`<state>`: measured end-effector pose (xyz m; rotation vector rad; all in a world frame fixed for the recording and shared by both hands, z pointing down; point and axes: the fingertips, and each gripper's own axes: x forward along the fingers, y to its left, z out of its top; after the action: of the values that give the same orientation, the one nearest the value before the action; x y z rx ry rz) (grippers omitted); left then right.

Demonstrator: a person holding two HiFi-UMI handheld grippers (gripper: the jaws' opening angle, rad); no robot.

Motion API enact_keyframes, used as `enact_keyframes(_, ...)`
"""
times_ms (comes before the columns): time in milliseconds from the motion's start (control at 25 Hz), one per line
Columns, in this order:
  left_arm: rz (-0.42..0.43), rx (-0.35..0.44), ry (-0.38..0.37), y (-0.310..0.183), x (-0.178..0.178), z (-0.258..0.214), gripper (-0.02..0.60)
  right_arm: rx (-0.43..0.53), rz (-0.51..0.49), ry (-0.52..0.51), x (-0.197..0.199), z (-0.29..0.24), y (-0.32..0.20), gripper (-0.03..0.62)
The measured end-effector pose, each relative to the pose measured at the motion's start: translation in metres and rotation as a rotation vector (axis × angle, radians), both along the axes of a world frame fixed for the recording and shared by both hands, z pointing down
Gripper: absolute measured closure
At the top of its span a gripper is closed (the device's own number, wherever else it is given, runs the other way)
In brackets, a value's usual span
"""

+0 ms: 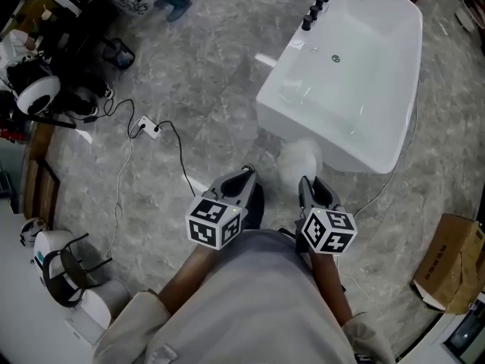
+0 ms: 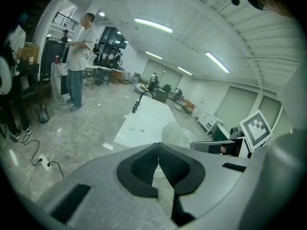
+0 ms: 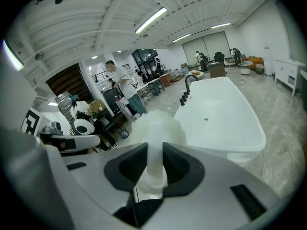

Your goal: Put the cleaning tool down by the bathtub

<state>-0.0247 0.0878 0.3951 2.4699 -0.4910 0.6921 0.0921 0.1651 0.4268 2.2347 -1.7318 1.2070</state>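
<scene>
My right gripper (image 3: 154, 163) is shut on the white handle of the cleaning tool (image 3: 158, 133), whose fluffy white head sticks out ahead of the jaws. In the head view the tool's blurred head (image 1: 299, 160) hangs just in front of the right gripper (image 1: 309, 186), close to the near end of the white bathtub (image 1: 356, 67). My left gripper (image 1: 246, 176) is beside it, a little left, shut with nothing between its jaws (image 2: 158, 164). The bathtub (image 3: 225, 114) with its black tap (image 3: 188, 87) fills the right gripper view's right half.
A white power strip with a black cable (image 1: 148, 127) lies on the grey marble floor to the left. A cardboard box (image 1: 451, 268) stands at the right. Equipment and a white helmet-like device (image 1: 36, 93) crowd the far left. A person (image 2: 76, 61) stands in the background.
</scene>
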Motion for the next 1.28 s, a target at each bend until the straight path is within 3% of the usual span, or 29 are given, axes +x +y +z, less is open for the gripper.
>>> enact_keyframes(560, 0.0, 0.054, 0.074, -0.138, 0.003, -0.014, 0.577, 0.035, -0.038, 0.063, 0.005, -0.02, -0.142, 0.507)
enact_keyframes(840, -0.007, 0.044, 0.068, -0.167, -0.001, -0.013, 0.577, 0.034, -0.055, 0.07, 0.006, -0.02, -0.174, 0.507)
enact_keyframes(1280, -0.048, 0.024, 0.057, -0.197, 0.023, -0.008, 0.578, 0.015, -0.086, 0.079, 0.04, -0.012, -0.208, 0.507)
